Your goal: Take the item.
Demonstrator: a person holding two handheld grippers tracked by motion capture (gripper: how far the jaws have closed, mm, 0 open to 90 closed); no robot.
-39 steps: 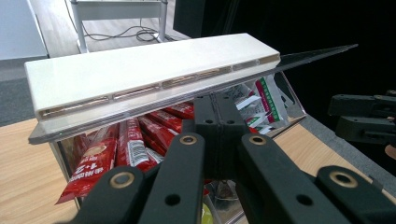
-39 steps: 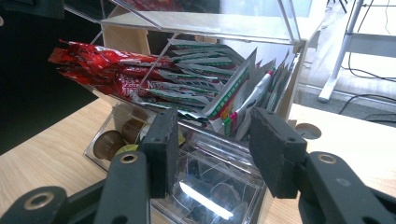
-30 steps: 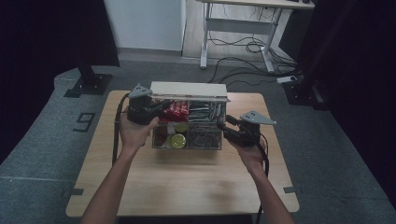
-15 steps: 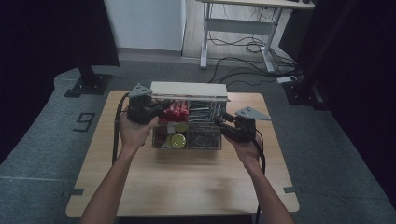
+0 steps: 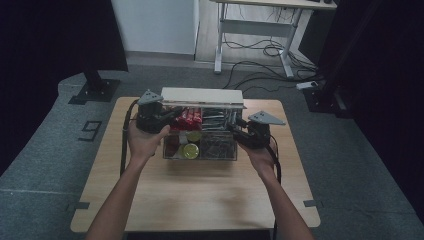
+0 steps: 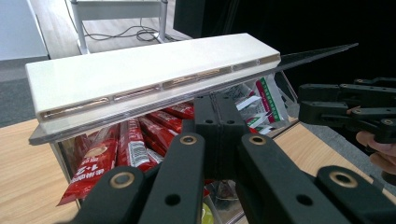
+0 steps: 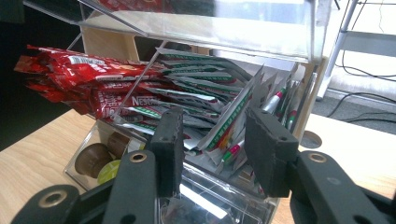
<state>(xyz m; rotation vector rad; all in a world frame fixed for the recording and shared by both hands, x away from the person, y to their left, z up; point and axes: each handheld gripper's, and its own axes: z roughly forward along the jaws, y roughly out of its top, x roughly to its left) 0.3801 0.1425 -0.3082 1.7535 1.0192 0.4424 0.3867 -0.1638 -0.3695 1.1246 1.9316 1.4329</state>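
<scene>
Narrowing right tool (image 7: 212, 149), spread around white sachets (image 7: 224, 123); left tool (image 6: 215, 135) pressed together.

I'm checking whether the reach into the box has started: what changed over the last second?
The right hand-held gripper moved left from beside the clear organizer box to its right end, over the green-and-white sachets. Its jaws have just been closing; nothing is pinched yet. The left hand-held gripper stayed shut at the box's left end, by the red sachets. The lid stayed raised.

Raised lid (image 5: 202, 96) blocks the box (image 5: 200, 152) from behind, but the front table (image 5: 200, 200) is wide open.
</scene>
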